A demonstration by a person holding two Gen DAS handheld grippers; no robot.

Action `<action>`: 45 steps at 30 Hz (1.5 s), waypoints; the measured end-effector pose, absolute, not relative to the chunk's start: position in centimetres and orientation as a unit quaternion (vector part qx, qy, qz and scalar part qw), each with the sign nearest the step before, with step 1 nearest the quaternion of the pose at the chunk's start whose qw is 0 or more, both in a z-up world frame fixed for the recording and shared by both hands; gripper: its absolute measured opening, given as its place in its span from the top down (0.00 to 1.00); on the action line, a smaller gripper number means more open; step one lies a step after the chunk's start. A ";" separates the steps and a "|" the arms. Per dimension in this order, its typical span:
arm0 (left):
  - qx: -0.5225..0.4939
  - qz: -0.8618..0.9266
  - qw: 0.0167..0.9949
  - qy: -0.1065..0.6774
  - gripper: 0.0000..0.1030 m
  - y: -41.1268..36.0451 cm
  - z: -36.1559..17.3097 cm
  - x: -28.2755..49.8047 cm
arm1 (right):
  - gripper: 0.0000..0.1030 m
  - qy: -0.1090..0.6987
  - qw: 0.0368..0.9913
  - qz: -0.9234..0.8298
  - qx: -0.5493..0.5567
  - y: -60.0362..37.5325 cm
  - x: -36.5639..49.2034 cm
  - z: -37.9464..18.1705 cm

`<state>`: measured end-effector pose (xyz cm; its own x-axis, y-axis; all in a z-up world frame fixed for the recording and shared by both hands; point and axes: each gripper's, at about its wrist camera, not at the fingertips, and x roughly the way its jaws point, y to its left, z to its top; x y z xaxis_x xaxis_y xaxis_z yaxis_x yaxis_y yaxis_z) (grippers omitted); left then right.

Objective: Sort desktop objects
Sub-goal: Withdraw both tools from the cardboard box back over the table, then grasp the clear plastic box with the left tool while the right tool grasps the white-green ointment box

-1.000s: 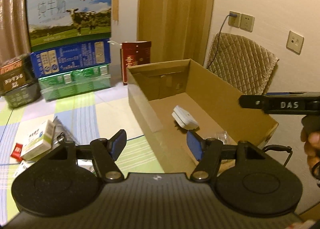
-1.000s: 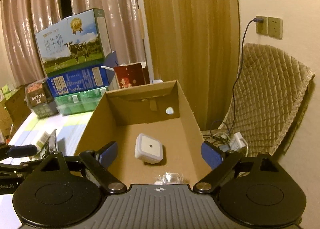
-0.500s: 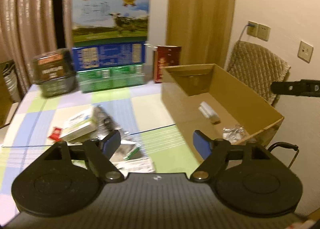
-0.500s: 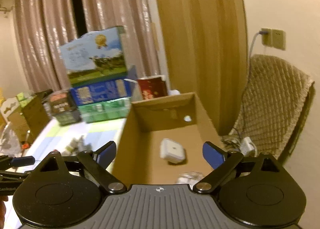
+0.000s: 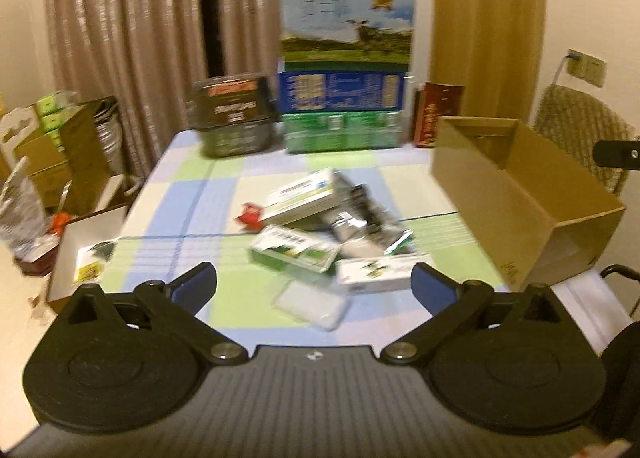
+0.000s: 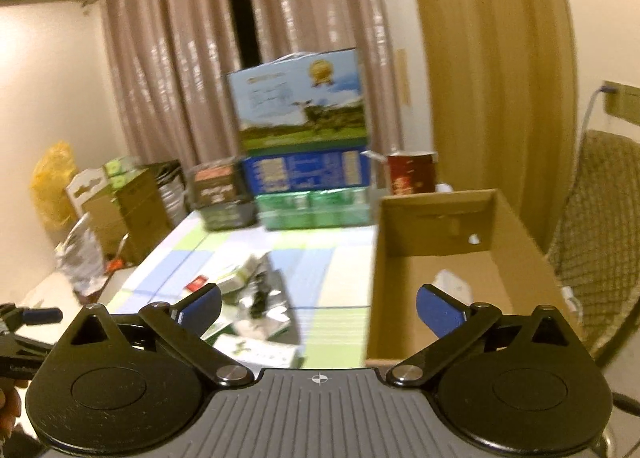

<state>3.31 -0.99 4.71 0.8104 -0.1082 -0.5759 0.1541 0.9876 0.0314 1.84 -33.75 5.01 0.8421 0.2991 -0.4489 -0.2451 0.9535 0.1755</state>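
In the left wrist view the left gripper (image 5: 314,288) hangs wide open and empty over a heap at frame centre: a green-and-white carton (image 5: 294,252), a foil pouch (image 5: 362,218) and, lowest, a clear plastic packet (image 5: 310,304). The cartons look light and stiff, best pinched across their narrow sides, while the foil and packet look slippery. At right, the right gripper (image 6: 318,308) is also spread and empty beside the cardboard box (image 6: 440,218), which holds a white device (image 6: 452,284).
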 end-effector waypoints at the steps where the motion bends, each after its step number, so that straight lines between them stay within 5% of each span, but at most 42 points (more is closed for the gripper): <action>1: 0.037 -0.063 0.950 0.303 0.01 -0.4 4.5 3.0 | 0.02 0.245 0.957 0.149 0.052 -33.0 1.8 4.8; 30: 0.145 -0.216 0.873 0.411 0.01 0.5 -4.7 14.3 | 0.03 0.384 0.817 0.357 -0.240 -21.8 12.8 -4.7; 45: 0.158 -0.265 0.842 0.442 0.01 -0.2 -8.5 19.6 | 0.12 0.462 0.720 0.398 -0.331 -17.7 19.4 -10.5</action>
<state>19.65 -0.22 -8.47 0.4680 -0.3063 -0.8290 0.5862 0.8096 0.0318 19.37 -17.73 -10.46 0.2567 0.2685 -0.9284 -0.8791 0.4641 -0.1088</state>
